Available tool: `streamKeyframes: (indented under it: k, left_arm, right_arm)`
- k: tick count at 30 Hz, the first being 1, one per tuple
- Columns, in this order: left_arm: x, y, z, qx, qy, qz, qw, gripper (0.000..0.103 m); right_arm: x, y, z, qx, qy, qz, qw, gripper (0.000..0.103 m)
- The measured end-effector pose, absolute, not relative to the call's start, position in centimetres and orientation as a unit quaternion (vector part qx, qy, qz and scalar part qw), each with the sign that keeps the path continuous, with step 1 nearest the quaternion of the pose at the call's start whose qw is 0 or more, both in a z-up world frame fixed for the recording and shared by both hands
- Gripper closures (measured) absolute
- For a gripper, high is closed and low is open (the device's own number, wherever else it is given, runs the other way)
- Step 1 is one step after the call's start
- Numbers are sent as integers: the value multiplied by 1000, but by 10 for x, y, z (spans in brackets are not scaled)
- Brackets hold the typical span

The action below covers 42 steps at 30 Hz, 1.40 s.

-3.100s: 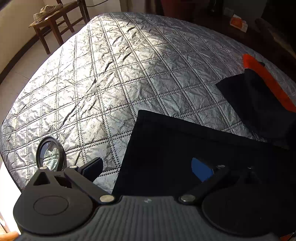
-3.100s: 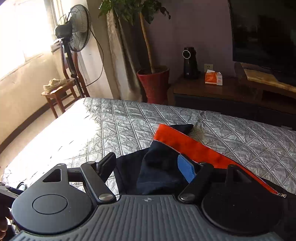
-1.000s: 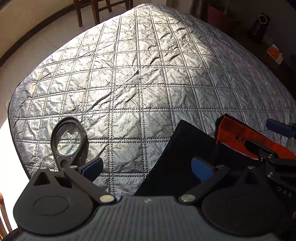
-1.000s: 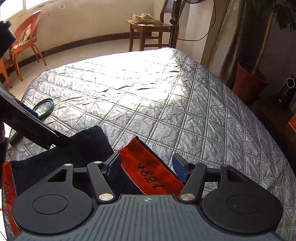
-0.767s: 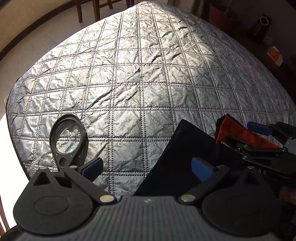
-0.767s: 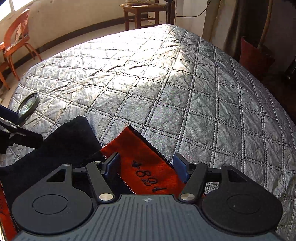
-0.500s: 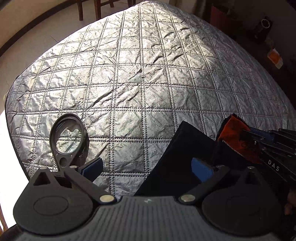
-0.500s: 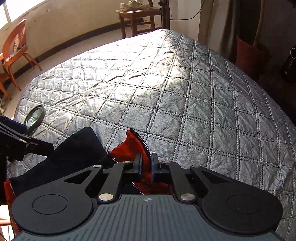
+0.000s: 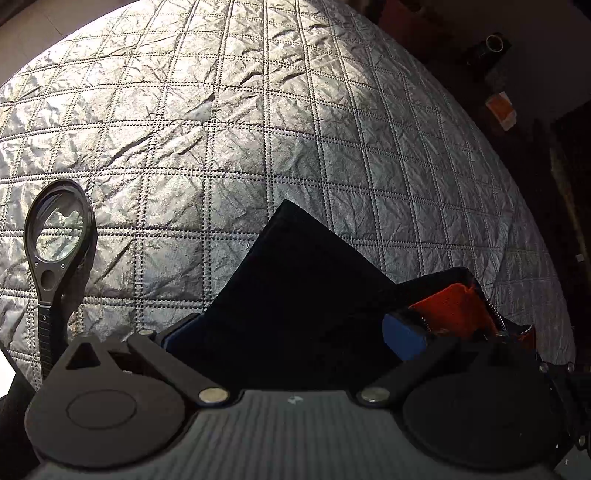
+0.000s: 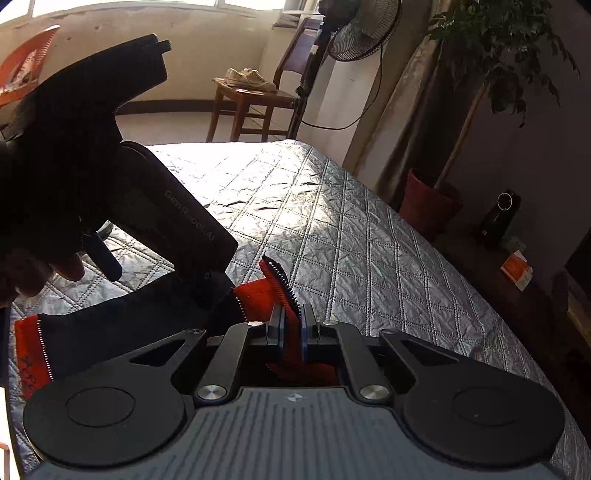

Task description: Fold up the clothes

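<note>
- right hand-held gripper (image 10: 291,328) has its two blue pads pinched together on the orange zipper edge (image 10: 282,291) of the dark garment (image 10: 122,325), so it's clamped on the cloth. the strip with the zipper teeth sticks up out of the pads.
- the garment itself lies on the bed (image 10: 332,236), mostly to the left of the right hand-held gripper and close in front of it. another bit of orange trim with a zipper shows at the far left end of the cloth.
- left hand-held gripper (image 9: 291,328) has its fingers (image 9: 402,336) wide apart, and the dark garment (image 9: 295,295) fills the space between them. the left pad is mostly hidden behind the fabric, so i can't tell if either pad really presses on it; it looks like it's just sitting over the cloth.
- from the left wrist view, the orange lining (image 9: 454,310) bunches up just right of the right-side finger, with dark fabric curled over the top of it.
- in the right wrist view the left tool body (image 10: 110,177) looms big at the upper left, angled down at the garment, with a bit of the person's hand (image 10: 33,269) on it.
- a black magnifying glass (image 9: 55,236) lies on the quilted silver cover, off to the left of the left hand-held gripper and clear of the clothes.
- beyond the bed: a wooden stool with pale shoes (image 10: 251,79), a standing fan (image 10: 360,29), a potted plant (image 10: 432,199).
</note>
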State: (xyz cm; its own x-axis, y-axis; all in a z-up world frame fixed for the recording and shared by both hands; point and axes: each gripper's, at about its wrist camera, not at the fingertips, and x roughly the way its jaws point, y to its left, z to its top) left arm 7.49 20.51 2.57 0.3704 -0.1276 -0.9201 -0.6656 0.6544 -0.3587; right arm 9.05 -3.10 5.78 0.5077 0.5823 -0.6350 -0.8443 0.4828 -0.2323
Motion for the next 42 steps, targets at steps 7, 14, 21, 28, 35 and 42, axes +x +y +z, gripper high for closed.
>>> streamKeyframes:
  k: [7,14,21,28,35,42]
  left_arm:
    - [72,208,-7,-502,543,120,663,1]
    - [75,204,-11,-487,557,136,659,1]
    - [81,198,-14,-483,571,114,654,1]
    - [83,196,-17,-455,595,108,653,1]
    - [85,190,-12,-430,608,90,661,1]
    - [81,195,-13,-471,592,69,650,1]
  right_arm:
    - [56,-34,42,-316,200,416,829,93]
    - [37,-34,38,-357,154,408,826,93]
    - [26,-30,30,-404,130,413,806,93]
    - [16,-32,21,-441,116,422,784,92]
    - [14,-36,14,-468,104,431,765,92]
    - [16,-39,9,-486,108,433,752,92]
